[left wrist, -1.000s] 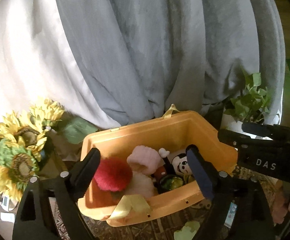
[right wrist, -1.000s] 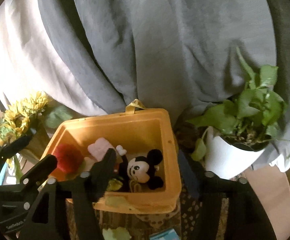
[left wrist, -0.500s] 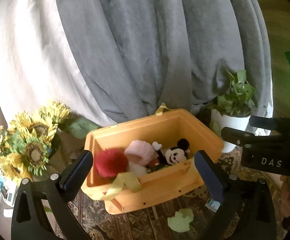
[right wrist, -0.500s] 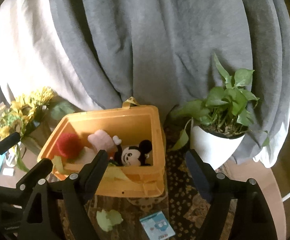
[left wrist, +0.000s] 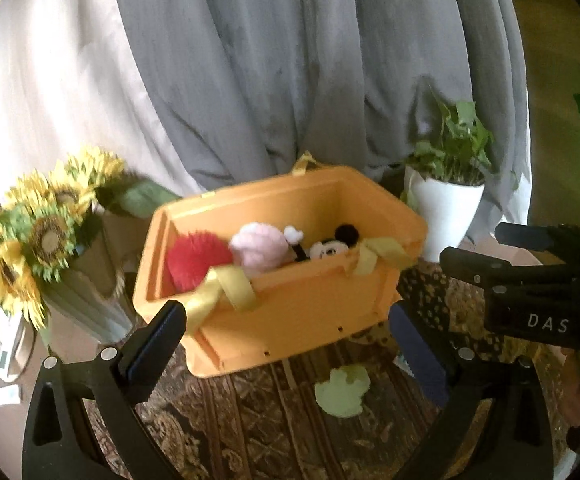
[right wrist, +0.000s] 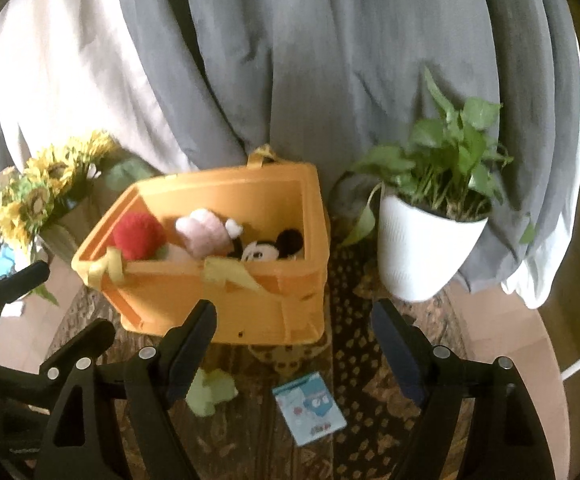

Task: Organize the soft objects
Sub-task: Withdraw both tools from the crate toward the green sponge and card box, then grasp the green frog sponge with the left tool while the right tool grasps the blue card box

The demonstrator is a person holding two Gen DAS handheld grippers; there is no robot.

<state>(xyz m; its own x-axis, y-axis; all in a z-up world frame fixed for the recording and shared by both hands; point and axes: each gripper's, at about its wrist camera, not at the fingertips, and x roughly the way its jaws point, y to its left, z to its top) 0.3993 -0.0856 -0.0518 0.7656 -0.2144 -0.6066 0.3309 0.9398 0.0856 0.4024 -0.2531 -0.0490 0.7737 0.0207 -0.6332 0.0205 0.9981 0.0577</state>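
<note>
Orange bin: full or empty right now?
Partly full. The orange bin holds a red pom-pom, a pink plush and a Mickey plush; its far inner wall shows bare above them.

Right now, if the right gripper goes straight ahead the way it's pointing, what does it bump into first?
Probably the near wall of the orange bin, which sits ahead between the open fingers of the right gripper. Depth is hard to judge here; the patterned rug might come first if it angles down.
</note>
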